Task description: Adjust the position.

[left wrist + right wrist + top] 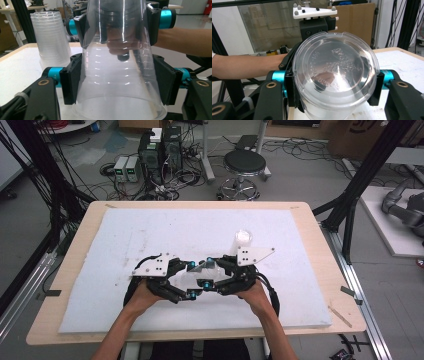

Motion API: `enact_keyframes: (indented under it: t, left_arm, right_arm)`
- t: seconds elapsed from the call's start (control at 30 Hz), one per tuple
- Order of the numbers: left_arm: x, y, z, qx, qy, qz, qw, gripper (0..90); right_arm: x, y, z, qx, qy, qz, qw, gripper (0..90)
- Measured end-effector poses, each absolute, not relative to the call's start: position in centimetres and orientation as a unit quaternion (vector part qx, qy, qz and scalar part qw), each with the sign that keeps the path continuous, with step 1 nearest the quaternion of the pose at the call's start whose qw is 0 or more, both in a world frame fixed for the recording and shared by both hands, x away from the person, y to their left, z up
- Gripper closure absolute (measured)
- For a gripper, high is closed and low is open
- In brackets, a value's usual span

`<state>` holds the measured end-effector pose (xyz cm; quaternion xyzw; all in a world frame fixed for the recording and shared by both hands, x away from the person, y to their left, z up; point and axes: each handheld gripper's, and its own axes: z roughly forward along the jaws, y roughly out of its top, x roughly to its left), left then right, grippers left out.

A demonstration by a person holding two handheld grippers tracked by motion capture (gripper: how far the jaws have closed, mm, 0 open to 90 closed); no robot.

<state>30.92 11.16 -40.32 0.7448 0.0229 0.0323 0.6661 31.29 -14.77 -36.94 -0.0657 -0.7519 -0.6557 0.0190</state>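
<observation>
A clear plastic cup [120, 75] is held on its side just above the white foam pad [150, 235], near the front middle of the table [70, 270], and is gripped at both ends. In the left gripper view, the flared mouth end is pinched between the pads of the left gripper [190, 280], which is closed on the cup wall; the ribbed lines seen there suggest, as a judgement, that more than one cup may be nested together. In the right gripper view, the embossed base of the cup [335, 67] faces the camera and is clamped on both sides by the right gripper [209, 273], which is likewise shut on it. The two tools are pointed at each other from opposite sides, so that the narrow end is braced by one while the wide end is taken by the other; such an opposed hold is probably meant for pulling nested cups apart. A stack of clear cups [51, 40] is left standing upside down farther back on the pad, well apart from the grippers, where it is kept out of the working space yet within reach.
</observation>
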Motion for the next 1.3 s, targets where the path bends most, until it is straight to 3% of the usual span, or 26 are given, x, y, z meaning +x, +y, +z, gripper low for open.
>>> enact_keyframes:
  t: [0.03,0.1,0.13,0.17,0.63,0.9,0.97,1.3]
  left_arm:
    - [30.9,11.2,-40.3,0.744,0.024,0.033,0.667,32.8]
    - [30.9,11.2,-40.4,0.745,0.024,0.034,0.666,33.8]
    - [30.9,11.3,-40.4,0.746,0.025,0.035,0.664,34.0]
    - [30.9,11.3,-40.4,0.746,0.025,0.035,0.664,34.2]
    - [30.8,12.2,-40.2,0.765,0.037,0.037,0.642,34.3]
    - [31.4,12.7,-37.9,0.853,0.035,0.014,0.521,34.1]
    - [31.6,12.3,-37.1,0.887,0.037,-0.002,0.461,33.9]
    - [31.9,11.4,-35.3,0.933,0.045,-0.005,0.356,34.0]
  right_arm:
    - [31.3,-14.8,-37.0,-0.065,-0.752,-0.656,0.019,43.2]
    - [31.3,-14.7,-36.9,-0.059,-0.754,-0.654,0.013,34.8]
    - [31.2,-14.6,-36.9,-0.063,-0.756,-0.652,0.013,20.5]
    - [31.0,-14.5,-36.8,-0.078,-0.760,-0.645,0.003,12.6]
    - [30.9,-14.9,-36.5,-0.081,-0.782,-0.618,-0.016,12.7]
    - [30.5,-15.0,-35.5,-0.064,-0.850,-0.522,-0.044,12.8]
    - [30.5,-14.7,-35.2,-0.055,-0.869,-0.489,-0.050,12.8]
    - [30.9,-13.0,-34.2,-0.033,-0.943,-0.328,-0.052,14.4]
